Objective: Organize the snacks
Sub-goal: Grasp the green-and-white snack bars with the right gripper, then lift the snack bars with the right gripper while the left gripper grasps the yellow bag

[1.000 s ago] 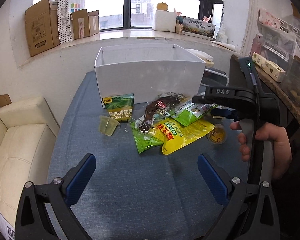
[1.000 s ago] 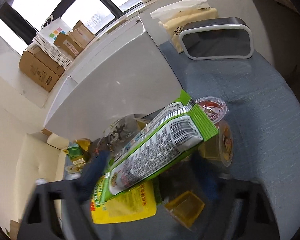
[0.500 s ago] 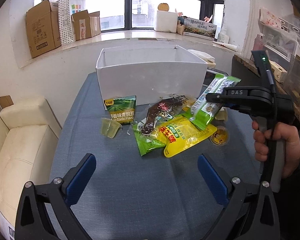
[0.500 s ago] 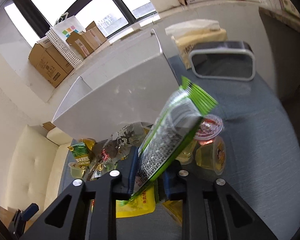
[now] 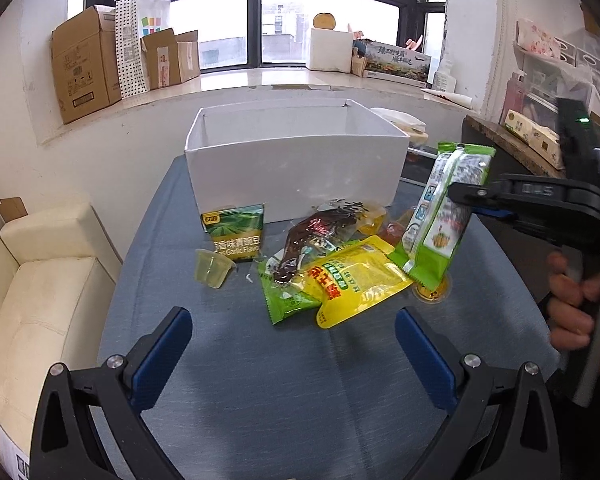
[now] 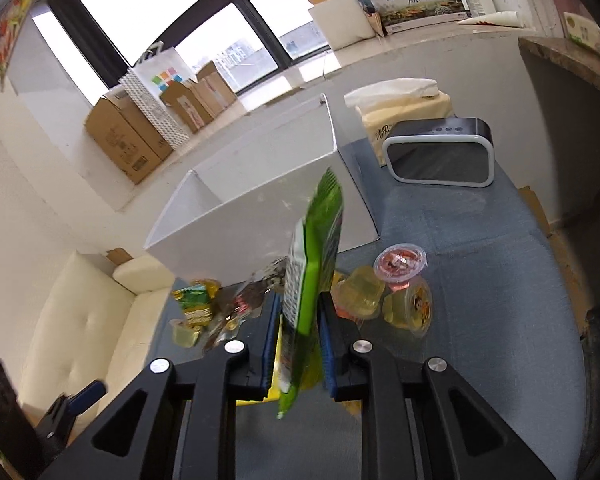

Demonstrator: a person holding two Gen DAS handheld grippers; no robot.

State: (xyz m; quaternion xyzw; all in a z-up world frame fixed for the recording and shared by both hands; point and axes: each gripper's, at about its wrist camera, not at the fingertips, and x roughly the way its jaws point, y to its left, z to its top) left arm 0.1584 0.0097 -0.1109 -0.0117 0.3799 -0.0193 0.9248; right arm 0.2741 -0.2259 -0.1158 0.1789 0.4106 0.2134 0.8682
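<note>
My right gripper is shut on a green and white snack bag and holds it upright above the table; the bag and the gripper also show at the right of the left wrist view. A white open box stands at the back of the blue table. In front of it lie a yellow pouch, a green pea packet, a dark clear-wrapped snack and jelly cups. My left gripper is open and empty, low over the near table.
A black and white speaker and a tissue pack stand right of the box. A cream sofa is to the left. Cardboard boxes sit on the windowsill. A dark counter is at the right.
My right gripper closed on the green and white bag, lifted it off the pile and turned it upright, moving to the right. The left gripper stayed open in place.
</note>
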